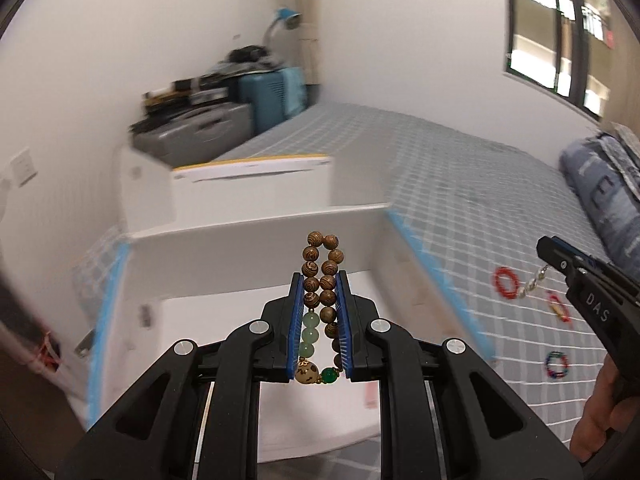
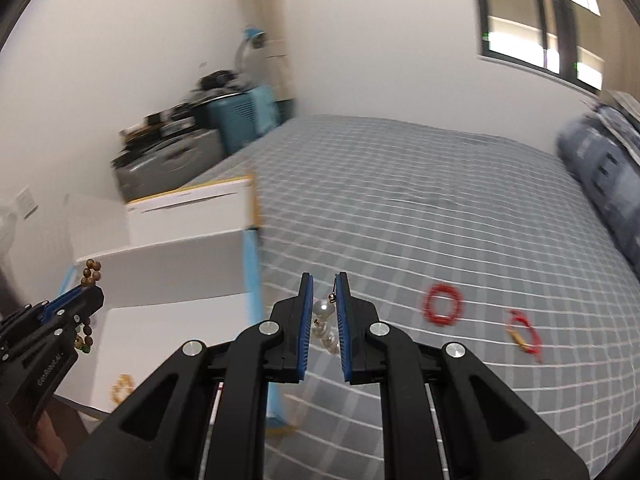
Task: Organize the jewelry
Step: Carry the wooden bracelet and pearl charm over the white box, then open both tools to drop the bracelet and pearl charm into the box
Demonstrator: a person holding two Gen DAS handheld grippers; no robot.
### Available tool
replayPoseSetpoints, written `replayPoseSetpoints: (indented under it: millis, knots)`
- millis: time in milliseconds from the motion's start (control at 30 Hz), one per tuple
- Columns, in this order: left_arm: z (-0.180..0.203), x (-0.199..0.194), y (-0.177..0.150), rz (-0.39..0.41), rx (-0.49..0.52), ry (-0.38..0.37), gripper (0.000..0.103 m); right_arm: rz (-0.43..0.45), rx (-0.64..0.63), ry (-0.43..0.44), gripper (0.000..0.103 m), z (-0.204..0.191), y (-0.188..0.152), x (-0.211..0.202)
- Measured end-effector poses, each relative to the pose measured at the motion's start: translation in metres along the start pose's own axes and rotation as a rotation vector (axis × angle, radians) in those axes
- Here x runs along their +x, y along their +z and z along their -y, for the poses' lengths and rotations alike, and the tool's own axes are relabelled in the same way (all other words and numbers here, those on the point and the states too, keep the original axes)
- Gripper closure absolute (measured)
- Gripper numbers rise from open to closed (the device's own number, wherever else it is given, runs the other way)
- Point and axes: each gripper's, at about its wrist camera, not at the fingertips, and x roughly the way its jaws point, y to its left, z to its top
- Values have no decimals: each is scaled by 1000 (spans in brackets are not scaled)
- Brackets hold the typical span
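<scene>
My left gripper is shut on a bracelet of brown wooden and green beads, held above the open white box. It also shows in the right wrist view at the left. My right gripper is shut on a pearl bracelet, held above the bed beside the box. In the left wrist view the right gripper has the pearl strand hanging from it. A yellow bracelet lies inside the box.
A red bead bracelet, a red and yellow one and a multicoloured one lie on the grey checked bedspread. A second white box, suitcases and a folded quilt border the bed.
</scene>
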Motion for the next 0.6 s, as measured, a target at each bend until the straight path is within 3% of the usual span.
replayPoseSetpoints:
  millis: [300, 600]
  knots:
    - [-72, 9, -10, -99, -87, 77, 88, -76, -100, 127, 92, -94, 0, 28]
    - [-90, 29, -28, -195, -117, 83, 88, -225, -125, 116, 92, -121, -25, 68]
